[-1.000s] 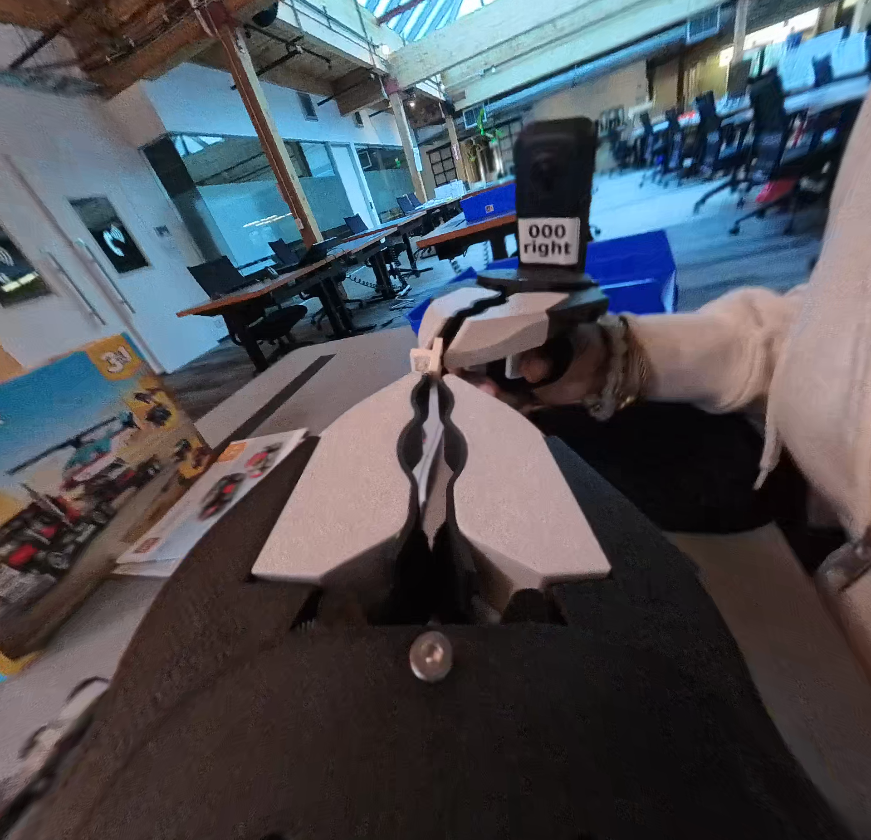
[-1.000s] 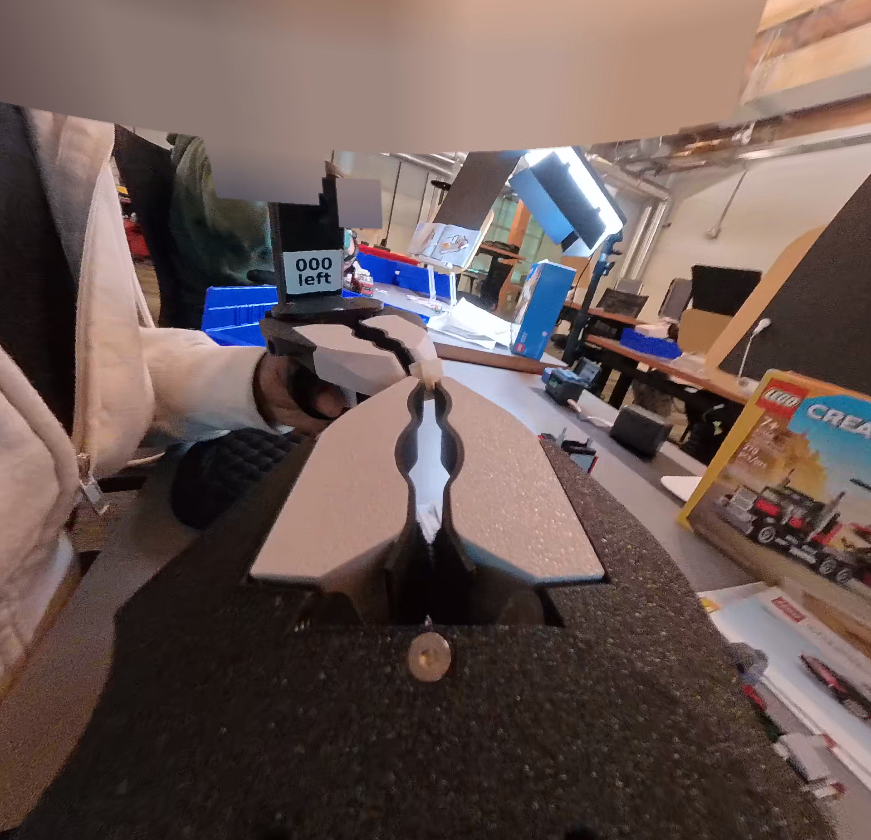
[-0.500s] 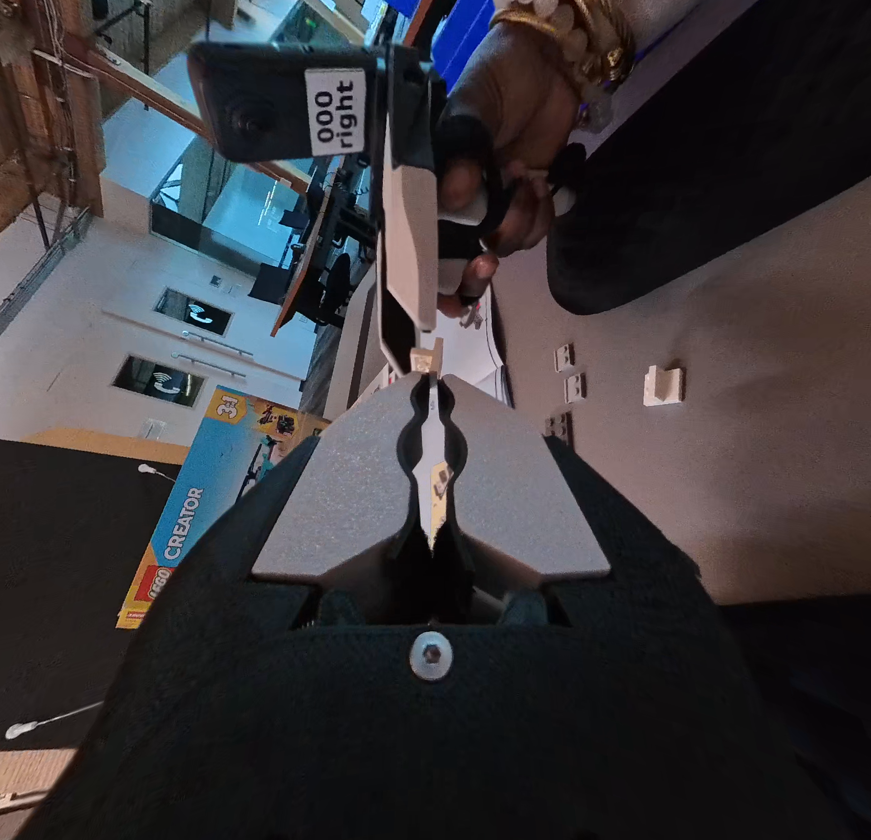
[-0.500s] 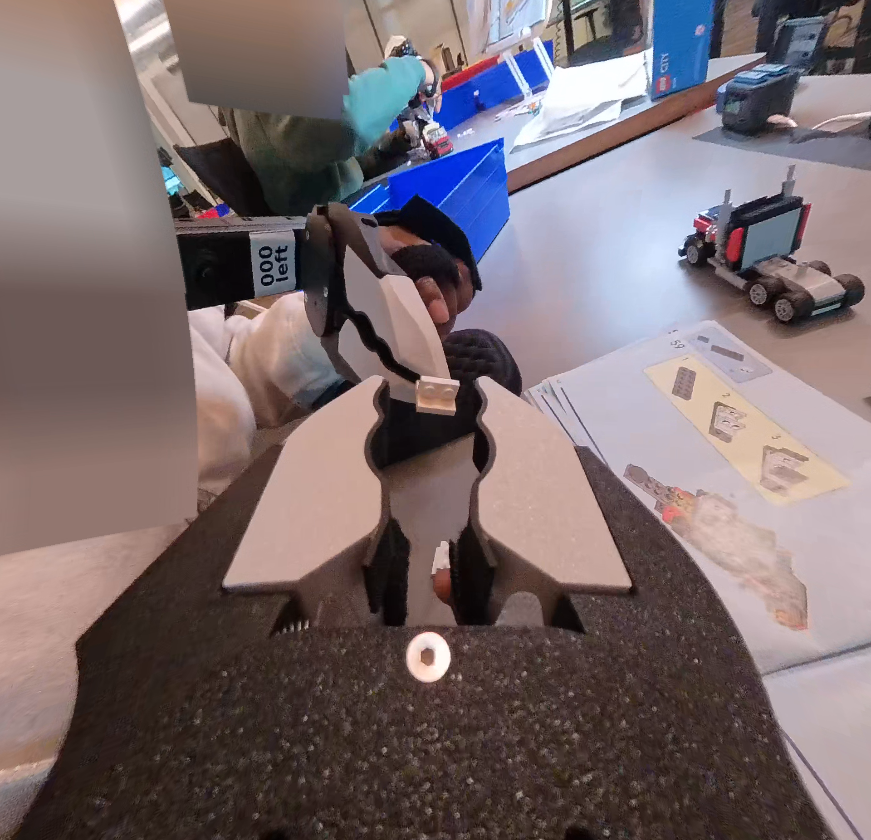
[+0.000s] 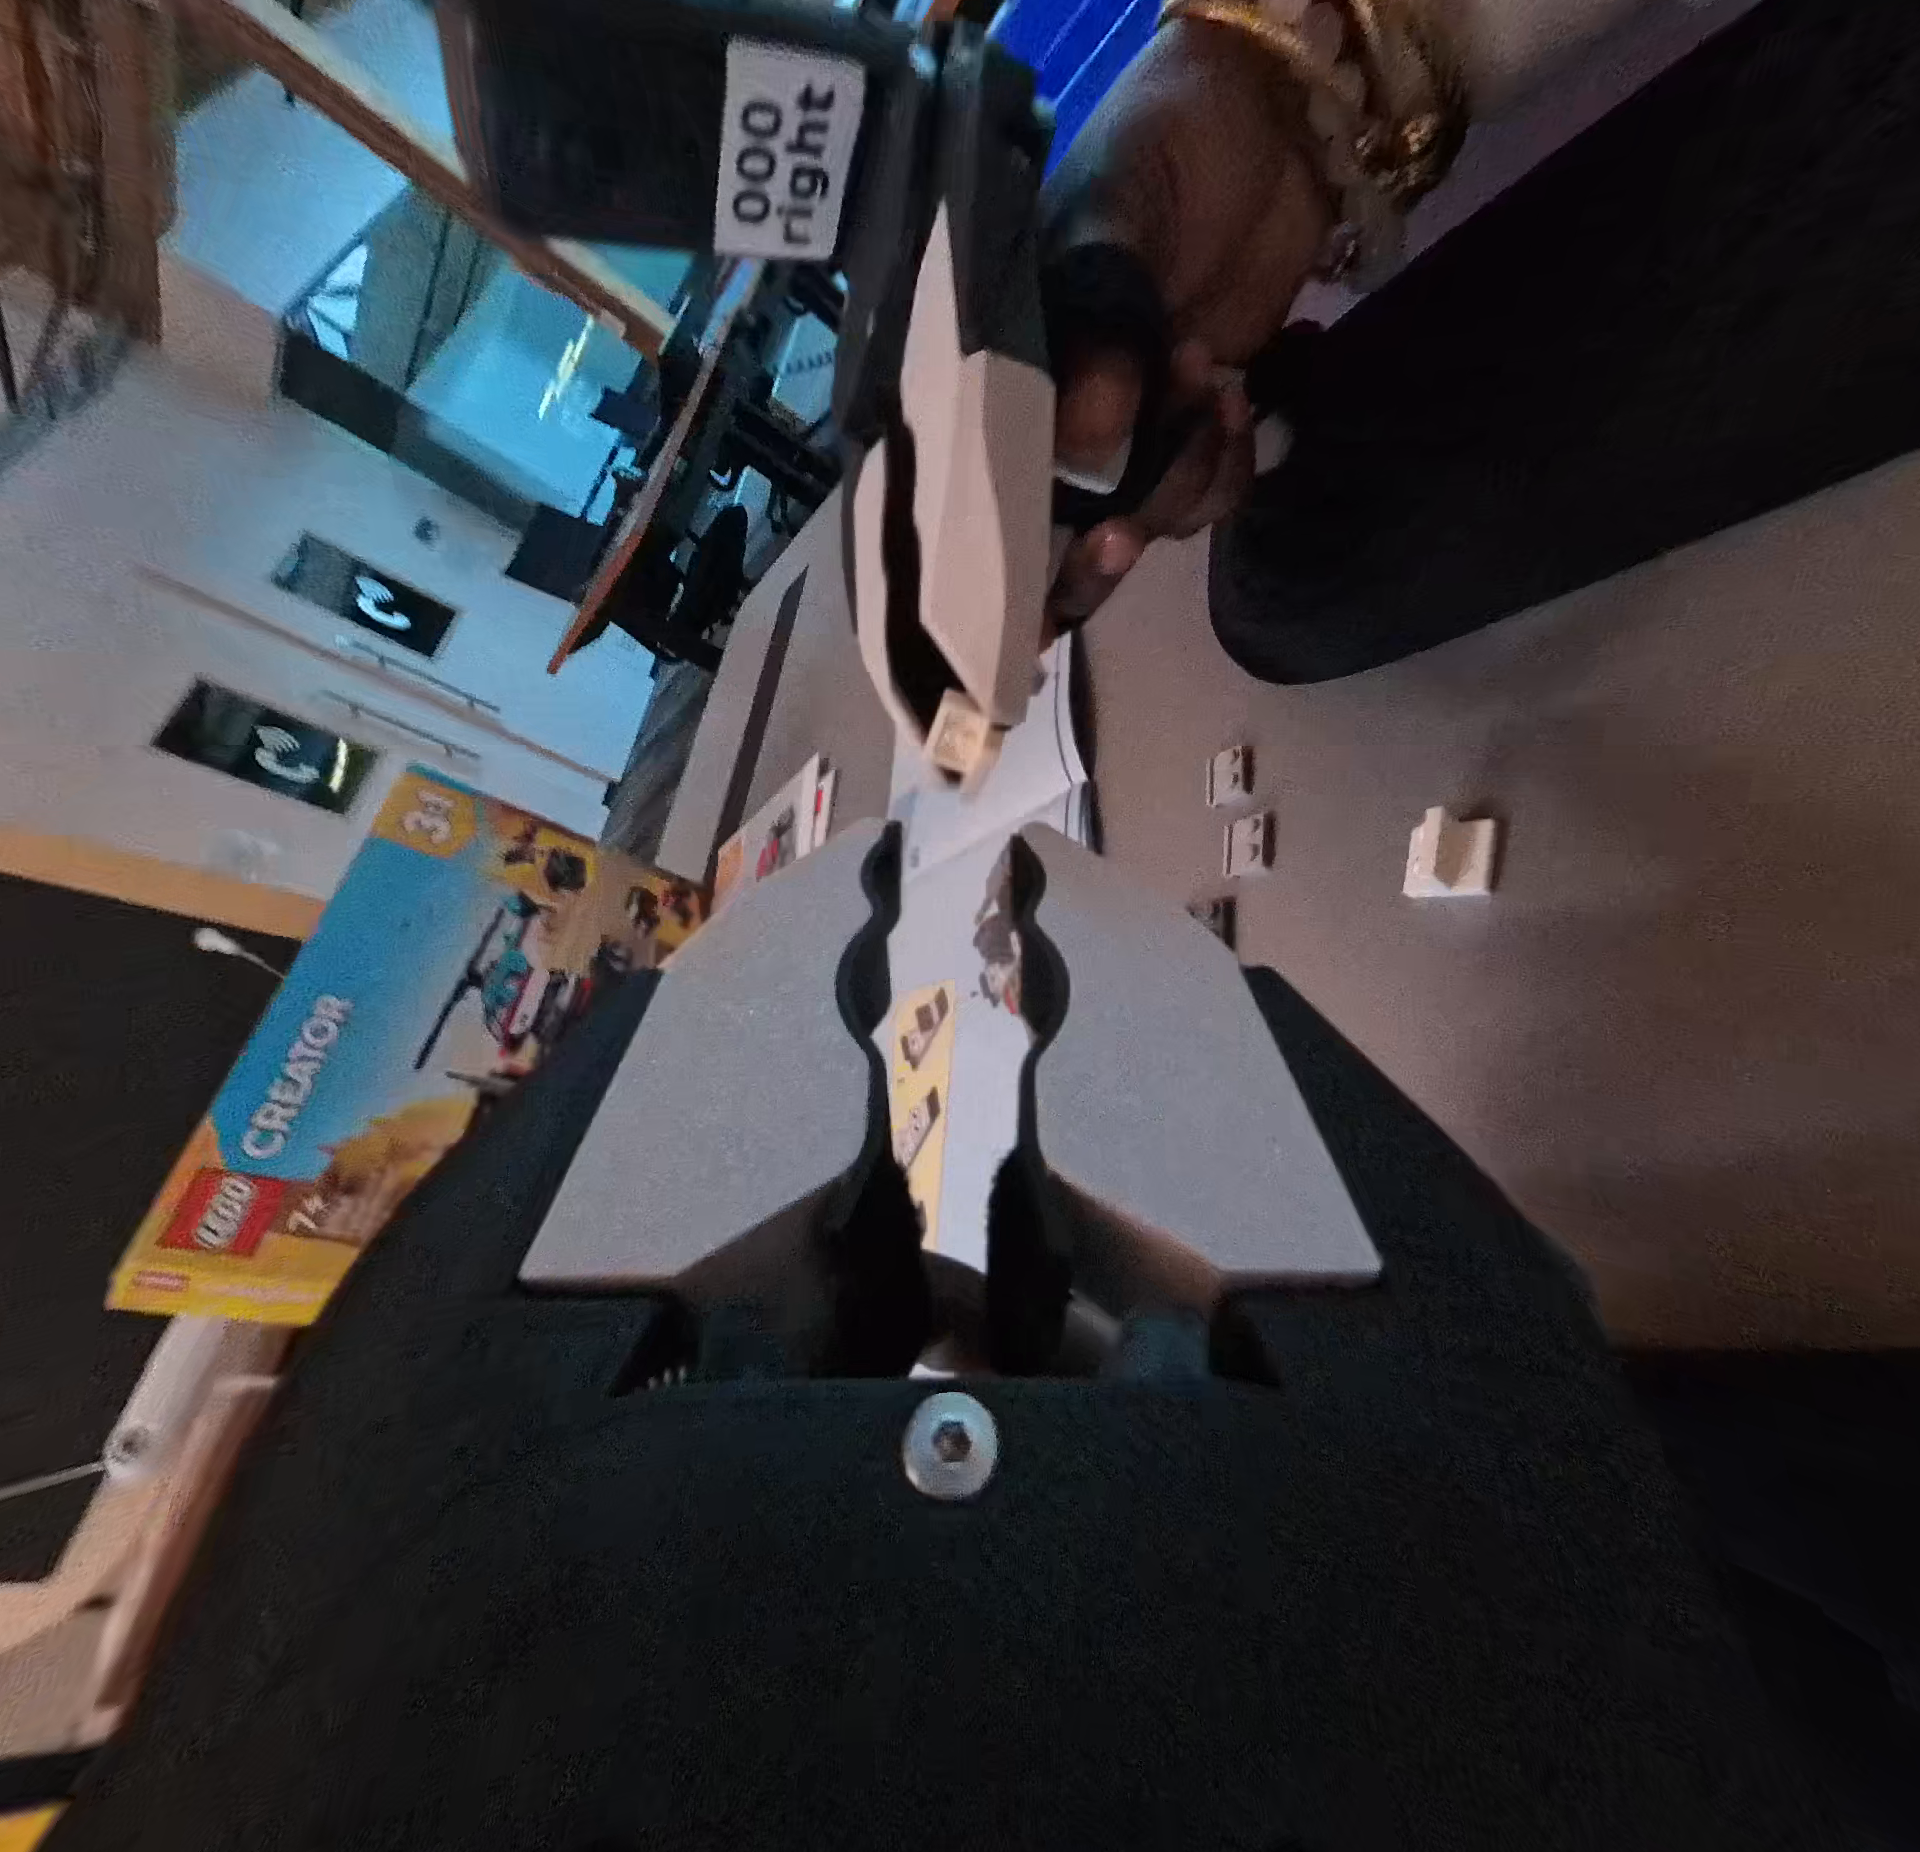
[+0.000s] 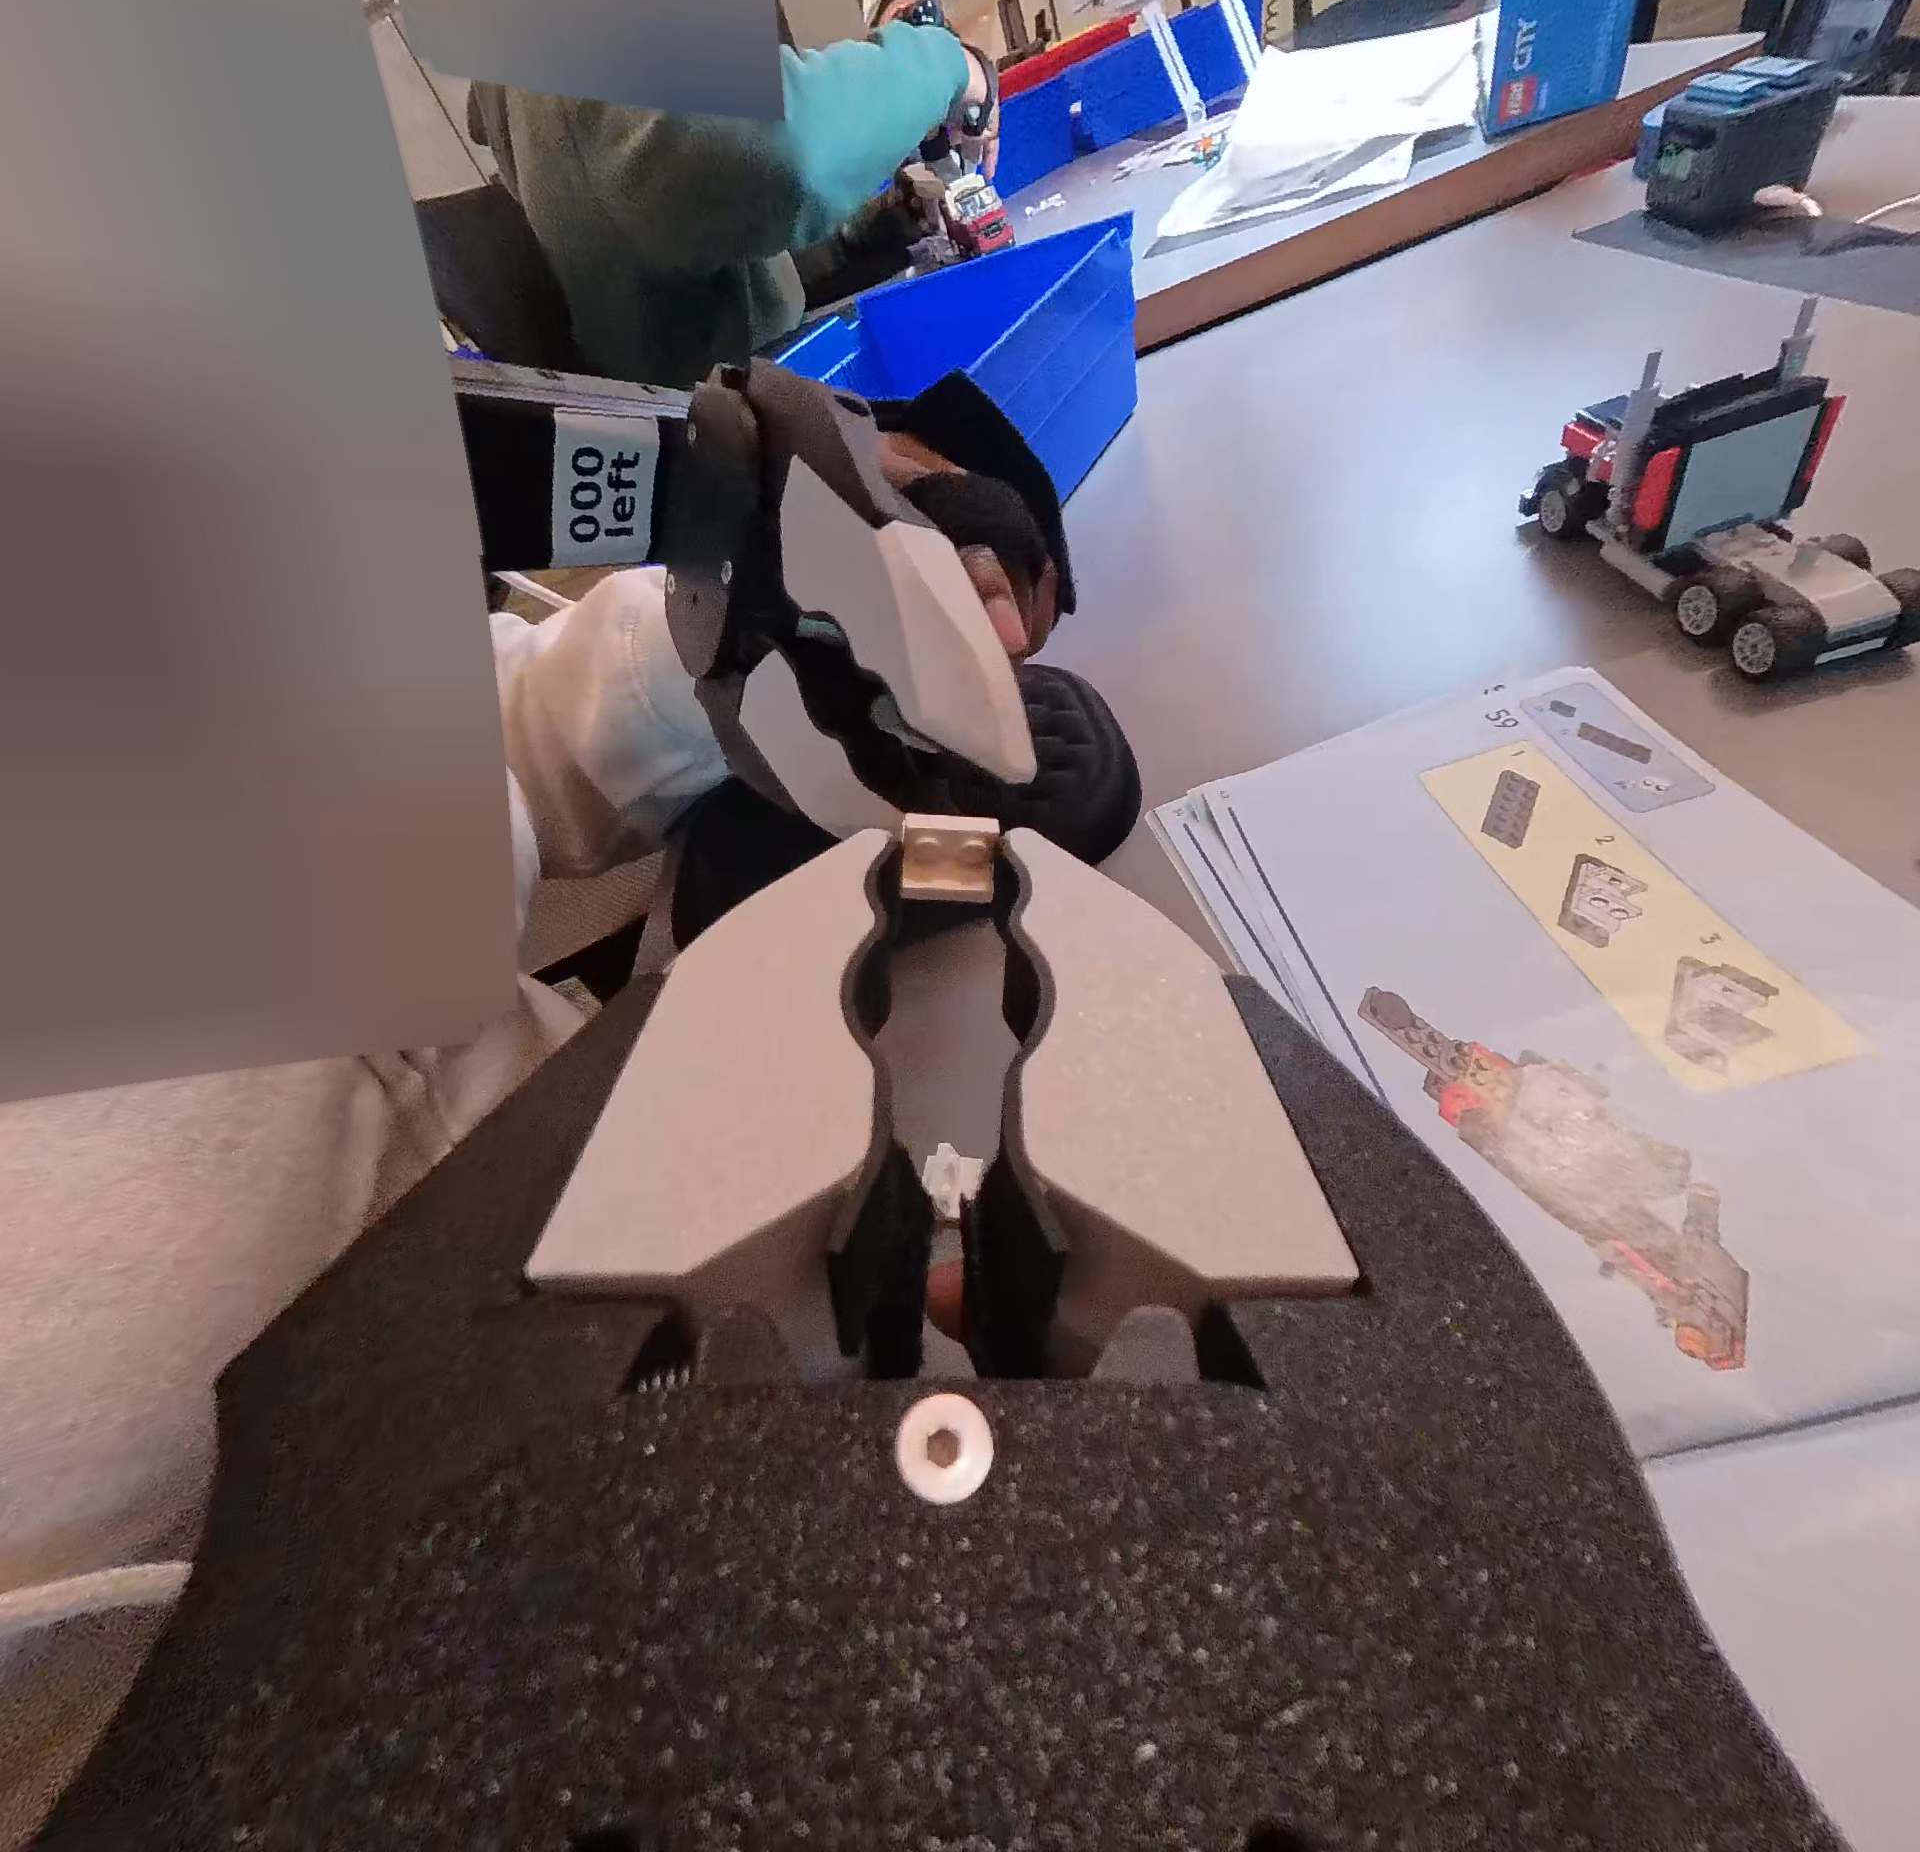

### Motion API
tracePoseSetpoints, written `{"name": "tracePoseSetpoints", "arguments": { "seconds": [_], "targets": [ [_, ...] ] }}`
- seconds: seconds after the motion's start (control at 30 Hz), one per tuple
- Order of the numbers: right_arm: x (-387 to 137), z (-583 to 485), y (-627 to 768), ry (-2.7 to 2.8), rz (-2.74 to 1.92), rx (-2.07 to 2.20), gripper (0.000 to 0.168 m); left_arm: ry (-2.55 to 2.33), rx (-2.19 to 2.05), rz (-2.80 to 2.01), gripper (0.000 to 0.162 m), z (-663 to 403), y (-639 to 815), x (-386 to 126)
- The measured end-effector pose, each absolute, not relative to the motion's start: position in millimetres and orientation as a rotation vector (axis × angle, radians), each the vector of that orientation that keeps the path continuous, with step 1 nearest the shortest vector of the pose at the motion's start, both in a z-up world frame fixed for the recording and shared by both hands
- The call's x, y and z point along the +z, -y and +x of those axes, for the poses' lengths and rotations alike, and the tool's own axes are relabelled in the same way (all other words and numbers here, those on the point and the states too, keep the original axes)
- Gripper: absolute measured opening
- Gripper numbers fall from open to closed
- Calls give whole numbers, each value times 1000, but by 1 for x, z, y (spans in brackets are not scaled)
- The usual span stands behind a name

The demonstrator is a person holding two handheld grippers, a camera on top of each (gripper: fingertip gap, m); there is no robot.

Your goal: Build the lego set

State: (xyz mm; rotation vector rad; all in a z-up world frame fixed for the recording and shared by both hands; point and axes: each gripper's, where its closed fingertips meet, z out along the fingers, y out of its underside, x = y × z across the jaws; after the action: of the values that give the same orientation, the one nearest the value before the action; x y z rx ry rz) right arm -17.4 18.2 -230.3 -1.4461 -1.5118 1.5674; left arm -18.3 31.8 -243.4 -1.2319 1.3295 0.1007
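Note:
My right gripper (image 6: 948, 852) is shut on a small white two-stud plate (image 6: 948, 867), pinched at its fingertips above the grey table (image 6: 1351, 452). The left wrist view shows that gripper (image 5: 956, 727) just ahead, holding the plate (image 5: 961, 737). My left gripper (image 5: 951, 846) is open and empty, a short gap back from the plate. It shows in the right wrist view (image 6: 951, 794), jaws apart. The instruction booklet (image 6: 1558, 971) lies open to the right. The partly built truck (image 6: 1725, 545) stands beyond it.
Three loose white pieces (image 5: 1449, 852) lie on the table near a black foam pad (image 5: 1558, 400). The set's box (image 5: 343, 1054) stands at the left. A blue bin (image 6: 1018, 348) sits at the table's far side. A person in a green sleeve (image 6: 862, 109) works at another table. My two grippers' fingertips are within a few centimetres of each other. From either gripper's tips it is about 25 cm to the partly built truck (image 6: 1725, 545).
The white plate has passed from my left gripper to my right. The right jaws closed on it. The left jaws opened and drew back slightly. Both grippers rolled from a second ago.

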Motion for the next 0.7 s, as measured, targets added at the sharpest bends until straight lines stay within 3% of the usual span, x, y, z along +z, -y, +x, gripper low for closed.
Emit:
{"name": "tracePoseSetpoints", "arguments": {
  "seconds": [0.27,0.57,0.7],
  "targets": [
    [-247,2,-43,1596,-1424,1242,17,-1130,-318,-1860,42,-50,-41,-289],
    [-255,5,-53,1593,-1403,1191,17,-1152,-387,-1872,40,-43,-50,-296],
    [-232,3,-43,1522,-1202,1318,16,-1182,-453,-1875,40,-38,-48,-297]
  ]
}}
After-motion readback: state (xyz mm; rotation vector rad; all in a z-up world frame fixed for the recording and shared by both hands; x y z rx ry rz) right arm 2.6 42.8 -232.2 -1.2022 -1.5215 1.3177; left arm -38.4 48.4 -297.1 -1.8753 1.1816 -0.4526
